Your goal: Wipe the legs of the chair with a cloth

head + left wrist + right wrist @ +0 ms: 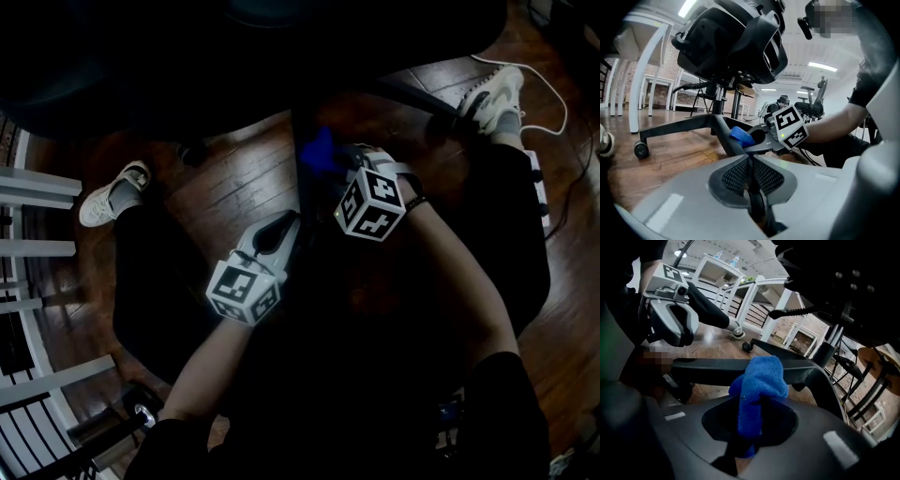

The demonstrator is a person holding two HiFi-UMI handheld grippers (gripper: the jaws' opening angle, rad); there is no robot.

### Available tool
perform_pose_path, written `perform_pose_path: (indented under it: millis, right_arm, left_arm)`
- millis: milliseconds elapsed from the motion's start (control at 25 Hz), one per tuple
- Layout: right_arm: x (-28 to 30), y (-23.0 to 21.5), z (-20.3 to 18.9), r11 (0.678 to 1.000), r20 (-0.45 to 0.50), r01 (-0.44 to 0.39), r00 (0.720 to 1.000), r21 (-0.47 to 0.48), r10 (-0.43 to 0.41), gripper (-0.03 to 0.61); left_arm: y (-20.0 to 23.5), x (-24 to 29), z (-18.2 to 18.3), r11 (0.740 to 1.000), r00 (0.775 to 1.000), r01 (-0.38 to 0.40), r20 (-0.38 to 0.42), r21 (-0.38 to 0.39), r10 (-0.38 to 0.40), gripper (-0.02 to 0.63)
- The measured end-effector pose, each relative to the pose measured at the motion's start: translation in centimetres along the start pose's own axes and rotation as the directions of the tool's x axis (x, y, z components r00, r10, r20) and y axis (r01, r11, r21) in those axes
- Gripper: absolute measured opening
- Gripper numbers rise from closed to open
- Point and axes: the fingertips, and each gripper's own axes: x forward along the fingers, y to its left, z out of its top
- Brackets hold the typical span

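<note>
The black office chair [731, 42] stands over its star base, and one dark leg [708, 366] runs across the right gripper view. My right gripper [752, 404] is shut on a blue cloth [761, 378], whose bunched top lies against that leg. In the left gripper view the cloth [739, 136] sits on the leg [723, 133], held by the right gripper [759, 138]. My left gripper [750, 161] is shut, with nothing visible between its pads, its tips close to the same leg. In the dim head view the left gripper [281, 230] lies beside the leg and below the cloth [321, 150].
The wooden floor [670, 145] carries a caster [641, 150] at the end of another leg. White table legs [642, 79] stand at the left. The person's shoes [112, 195] [492, 94] flank the chair, with a white cable [553, 103] at the right and white rails [28, 244] at the left.
</note>
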Motion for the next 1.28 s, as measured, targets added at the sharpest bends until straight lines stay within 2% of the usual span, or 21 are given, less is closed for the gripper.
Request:
perform_pose_path:
  millis: [240, 400, 520, 640, 880, 1000, 1160, 1280]
  right_arm:
    - [-1.1, 2.6, -0.1, 1.0, -0.01, -0.02, 1.0, -0.005, 0.02, 0.086]
    - [-1.7, 4.6, -0.3, 0.996, -0.029, -0.063, 0.998, -0.067, 0.061, 0.086]
    - [-2.3, 6.4, -0.4, 0.985, -0.051, -0.09, 0.995, -0.148, 0.083, 0.086]
    - [-2.8, 7.7, -0.3, 0.981, -0.05, -0.093, 0.995, -0.17, 0.086, 0.086]
    - [-3.2, 9.7, -0.6, 0.971, -0.067, -0.115, 0.992, -0.209, 0.103, 0.086]
    - [-3.4, 10.5, -0.6, 0.979, -0.056, -0.12, 0.992, -0.167, 0.112, 0.086]
    - [-3.4, 10.8, -0.4, 0.99, -0.017, -0.139, 0.99, -0.007, 0.139, 0.086]
    - [-3.7, 7.9, -0.6, 0.99, 0.02, -0.081, 0.997, 0.12, 0.079, 0.086]
  left_arm:
    - [0.9, 0.0, -0.3, 0.998, 0.999, -0.034, 0.017, -0.046, 0.035, 0.028]
    - [0.8, 0.1, -0.7, 0.999, 0.999, -0.036, 0.011, 0.017, 0.036, 0.028]
    - [-0.1, 0.0, -0.8, 1.0, 1.0, -0.01, 0.003, 0.025, 0.01, 0.028]
    - [-1.6, -0.3, -0.2, 0.998, 1.0, 0.028, 0.008, 0.064, -0.029, 0.028]
    - [-2.0, -0.8, 0.5, 0.998, 0.999, 0.026, 0.045, 0.06, -0.029, 0.028]
    - [-1.4, -0.8, 0.7, 0.999, 0.999, 0.009, 0.052, 0.032, -0.011, 0.028]
    - [-1.3, -0.7, 1.0, 1.0, 0.998, 0.016, 0.053, 0.008, -0.017, 0.028]
    - [-1.6, -0.5, 2.0, 0.999, 0.997, 0.043, 0.061, 0.031, -0.045, 0.028]
